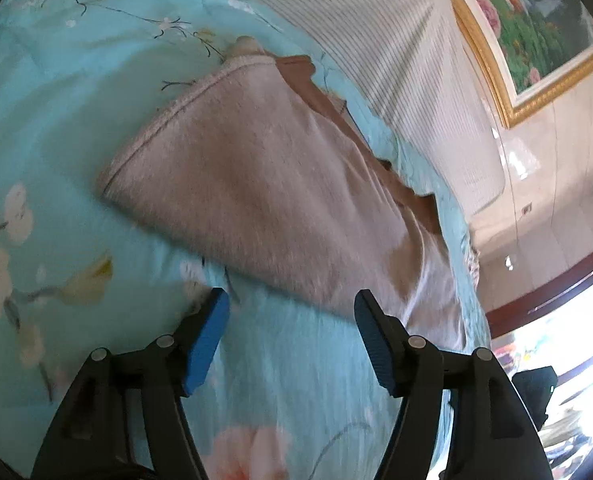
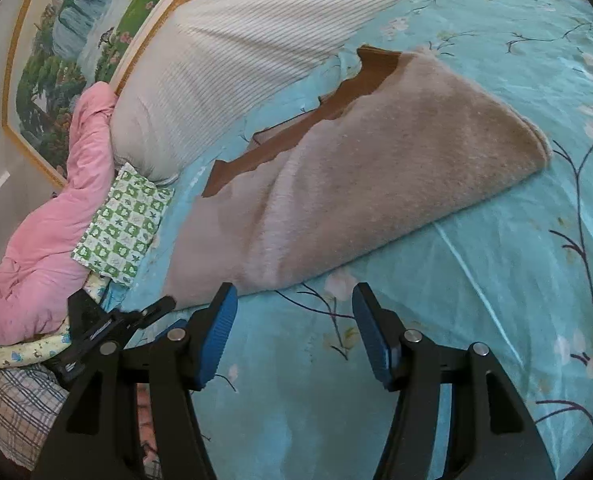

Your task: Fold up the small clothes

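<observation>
A beige fleece garment (image 1: 264,184) with a brown jagged-edged layer under it lies folded flat on the turquoise floral bedspread (image 1: 56,128). My left gripper (image 1: 292,300) stands open just short of the garment's near edge, nothing between its blue pads. In the right wrist view the same garment (image 2: 360,184) spreads ahead, its brown layer (image 2: 296,136) showing along the far side. My right gripper (image 2: 294,294) is open too, hovering over the bedspread (image 2: 496,280) right at the garment's near hem, its left fingertip (image 2: 226,300) close to the cloth.
A white ribbed pillow (image 2: 232,52) lies behind the garment under a gold-framed painting (image 2: 76,40). At the left of the right wrist view sit a pink quilted cloth (image 2: 56,216), a green checked cloth (image 2: 124,228) and a plaid cloth (image 2: 12,412). A bright window (image 1: 564,328) is at right.
</observation>
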